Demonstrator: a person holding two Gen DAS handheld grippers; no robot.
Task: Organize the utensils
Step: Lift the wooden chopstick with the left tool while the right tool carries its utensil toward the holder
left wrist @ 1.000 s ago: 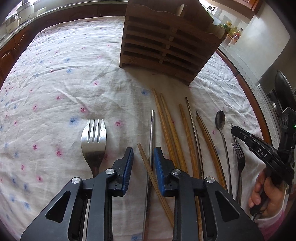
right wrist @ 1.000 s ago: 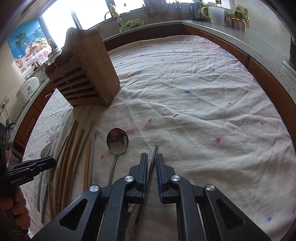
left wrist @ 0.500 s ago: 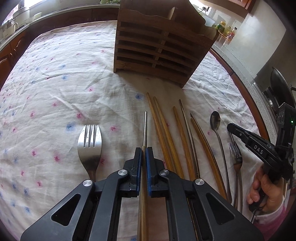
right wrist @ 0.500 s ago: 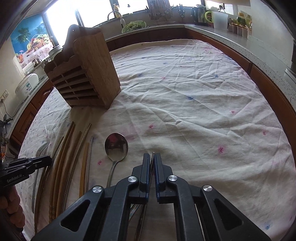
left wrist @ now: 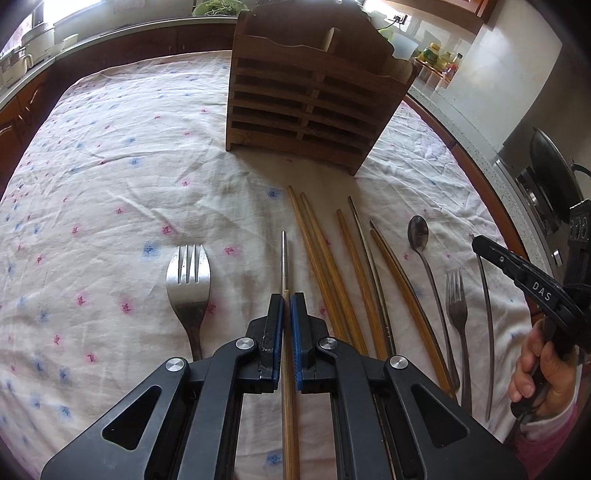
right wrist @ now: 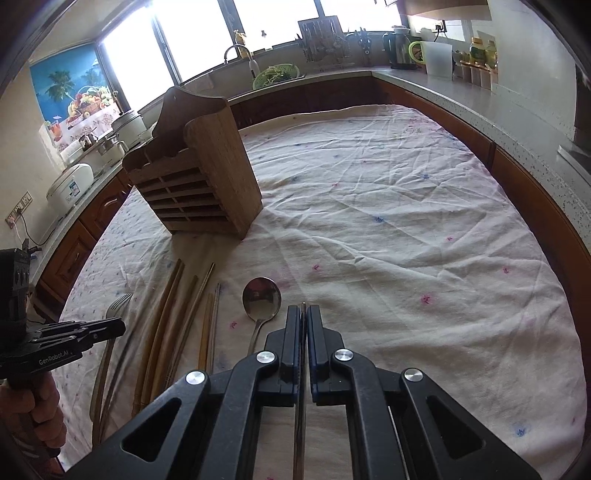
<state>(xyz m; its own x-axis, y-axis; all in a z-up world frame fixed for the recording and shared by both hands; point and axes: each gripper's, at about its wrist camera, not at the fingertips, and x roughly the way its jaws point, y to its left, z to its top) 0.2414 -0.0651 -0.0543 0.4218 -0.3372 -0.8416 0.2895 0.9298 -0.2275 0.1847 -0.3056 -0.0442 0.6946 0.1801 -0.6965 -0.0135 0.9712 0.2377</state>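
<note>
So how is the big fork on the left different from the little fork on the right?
The wide silver metal fork looks broader and shinier, with a fat head; the slim dark metal fork is narrower and duller. The wide fork lies alone on the flowered cloth, left of the left claw; the slim fork sits among other utensils, just right of the small metal spoon. Both lie flat, tines pointing toward the wooden slatted holder.

Daylight is pouring through the windows [right wrist: 280, 29] in the right wrist view, blowing the panes out to white glare. The floral tablecloth [right wrist: 406, 221] is lying evenly lit, its wrinkles casting soft shadows. The wooden utensil holder [left wrist: 310, 107] is showing a shaded slatted face. Both fisheye pictures are bending straight lines and darkening toward black corners; detail is staying sharp centrally.
</note>
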